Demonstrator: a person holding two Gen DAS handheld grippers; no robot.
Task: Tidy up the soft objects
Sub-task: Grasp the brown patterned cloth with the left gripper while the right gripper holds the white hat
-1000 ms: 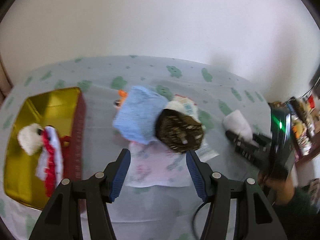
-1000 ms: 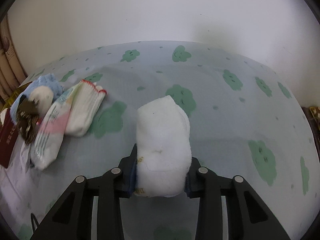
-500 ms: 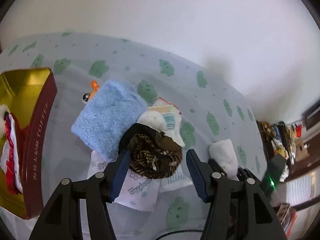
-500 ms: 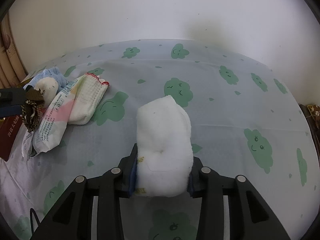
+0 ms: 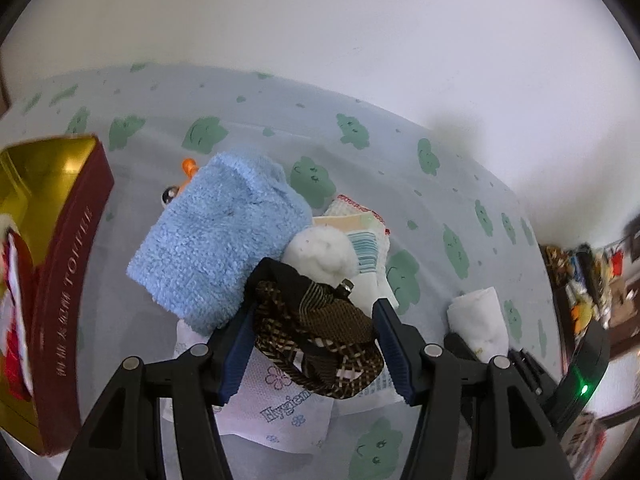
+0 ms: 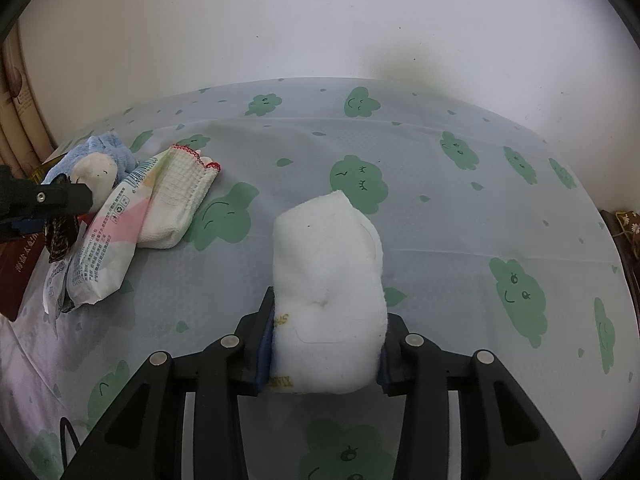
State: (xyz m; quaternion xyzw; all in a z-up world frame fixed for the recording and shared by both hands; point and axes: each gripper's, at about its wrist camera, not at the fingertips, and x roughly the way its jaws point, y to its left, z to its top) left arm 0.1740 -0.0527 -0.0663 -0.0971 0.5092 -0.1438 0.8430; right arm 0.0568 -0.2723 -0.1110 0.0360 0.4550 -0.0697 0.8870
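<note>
My left gripper (image 5: pixel 314 354) is shut on a brown patterned cloth item with a white pom-pom (image 5: pixel 316 328), held just above the pile. Behind it lie a folded light-blue towel (image 5: pixel 218 236), a striped white cloth (image 5: pixel 366 240) and tissue packs (image 5: pixel 280 408). My right gripper (image 6: pixel 324 344) is shut on a folded white cloth (image 6: pixel 326 284), held over the cloud-print tablecloth. The white cloth also shows in the left wrist view (image 5: pixel 480 320). The left gripper (image 6: pixel 44 204) shows at the left edge of the right wrist view.
A red tin with gold lining (image 5: pixel 68 264) stands at the left, holding a red and white soft item (image 5: pixel 12 288). An orange toy (image 5: pixel 180 180) peeks from behind the blue towel. A white wall backs the table (image 6: pixel 460 208). Clutter sits at the far right (image 5: pixel 588 280).
My left gripper has closed in on the brown cloth item and now grips it between the fingers. My right gripper keeps hold of the white cloth and has shifted slightly.
</note>
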